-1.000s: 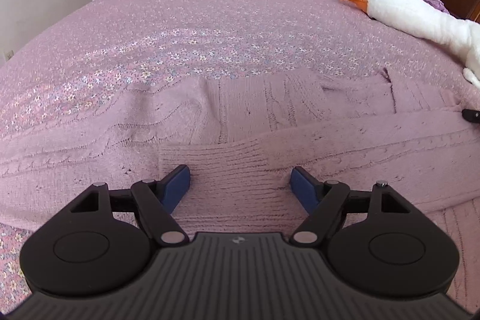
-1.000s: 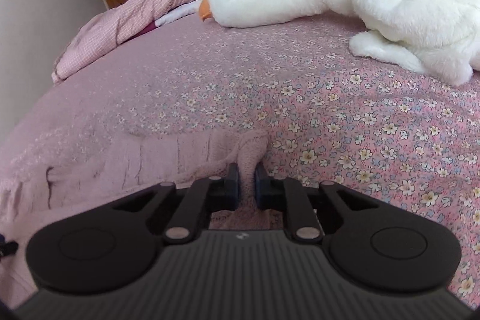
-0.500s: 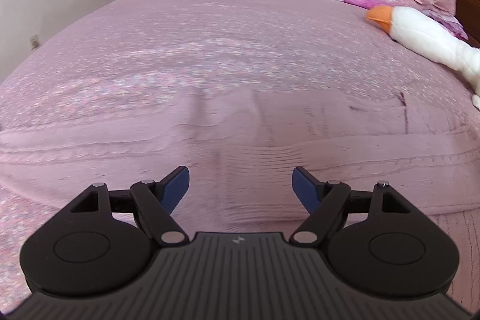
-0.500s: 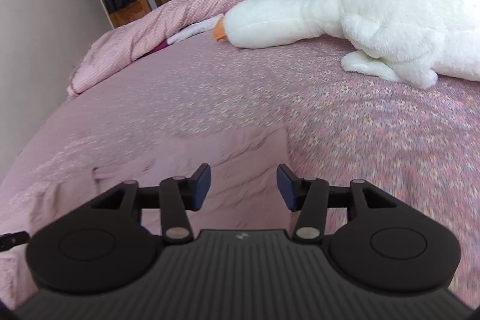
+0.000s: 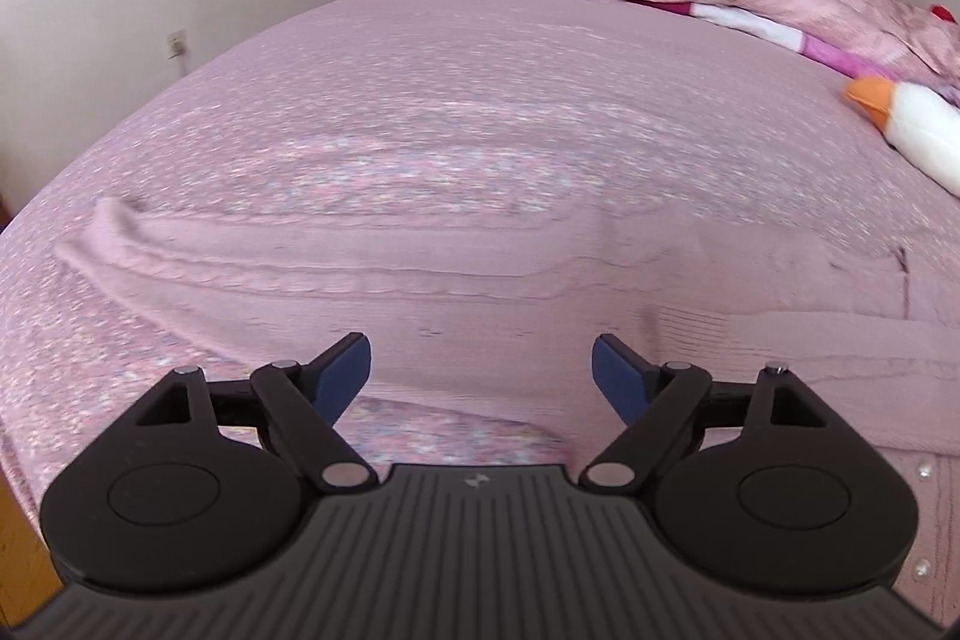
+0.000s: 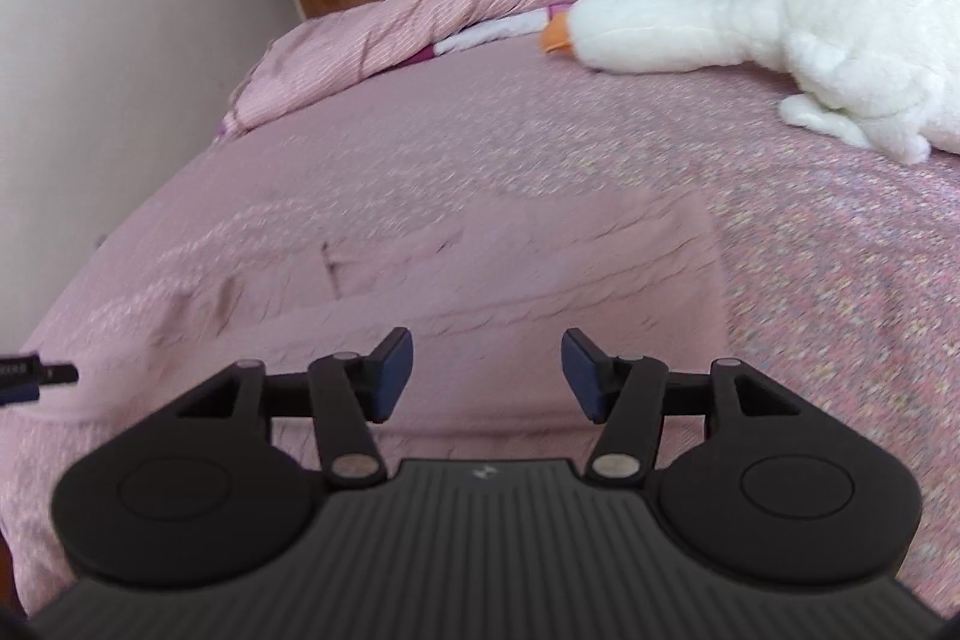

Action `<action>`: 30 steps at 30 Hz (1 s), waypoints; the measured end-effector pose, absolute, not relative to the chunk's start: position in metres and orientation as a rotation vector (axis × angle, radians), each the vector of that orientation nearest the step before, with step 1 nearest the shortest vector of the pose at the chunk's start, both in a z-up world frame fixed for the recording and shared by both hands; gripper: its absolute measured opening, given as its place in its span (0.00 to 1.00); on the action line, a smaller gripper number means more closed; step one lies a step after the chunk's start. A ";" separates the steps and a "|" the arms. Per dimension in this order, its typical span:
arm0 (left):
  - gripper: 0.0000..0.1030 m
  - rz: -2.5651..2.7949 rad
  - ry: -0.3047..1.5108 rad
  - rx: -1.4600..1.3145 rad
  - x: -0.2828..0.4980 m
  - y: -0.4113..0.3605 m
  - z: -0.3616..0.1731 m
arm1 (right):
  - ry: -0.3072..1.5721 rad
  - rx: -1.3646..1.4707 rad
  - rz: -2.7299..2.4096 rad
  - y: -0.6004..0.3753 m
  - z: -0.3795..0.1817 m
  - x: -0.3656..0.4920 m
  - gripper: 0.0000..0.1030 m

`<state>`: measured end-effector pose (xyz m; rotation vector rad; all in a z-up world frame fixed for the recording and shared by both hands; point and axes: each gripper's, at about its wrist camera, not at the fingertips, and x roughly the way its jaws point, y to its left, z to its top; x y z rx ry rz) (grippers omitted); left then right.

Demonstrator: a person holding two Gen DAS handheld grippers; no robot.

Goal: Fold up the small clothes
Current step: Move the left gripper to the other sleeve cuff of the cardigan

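Both gaping and empty, the left hand-held gripper (image 5: pixel 480 370) and right hand-held gripper (image 6: pixel 486 370) hover level above the pink knit sweater (image 5: pixel 540 292), spread flat just ahead on the bed (image 5: pixel 480 100).

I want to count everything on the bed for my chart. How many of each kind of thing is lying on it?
Knitted pink sweater: 1
White plush goose: 1
Bunched pink quilt: 1
Total: 3 things on the bed. Both grippers, left and right, are open above the sweater, holding nothing.
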<state>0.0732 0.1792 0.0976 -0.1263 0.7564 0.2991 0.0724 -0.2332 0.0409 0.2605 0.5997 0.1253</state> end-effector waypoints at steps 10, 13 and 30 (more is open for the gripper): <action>0.84 0.436 0.765 -0.225 0.068 0.240 0.085 | 0.681 0.246 0.126 -0.210 0.020 0.069 0.57; 0.84 0.465 0.766 -0.278 0.069 0.260 0.078 | 0.696 0.242 0.111 -0.205 0.015 0.066 0.63; 0.87 0.610 0.730 -0.444 0.095 0.324 0.041 | 0.745 0.219 0.074 -0.196 -0.002 0.069 0.64</action>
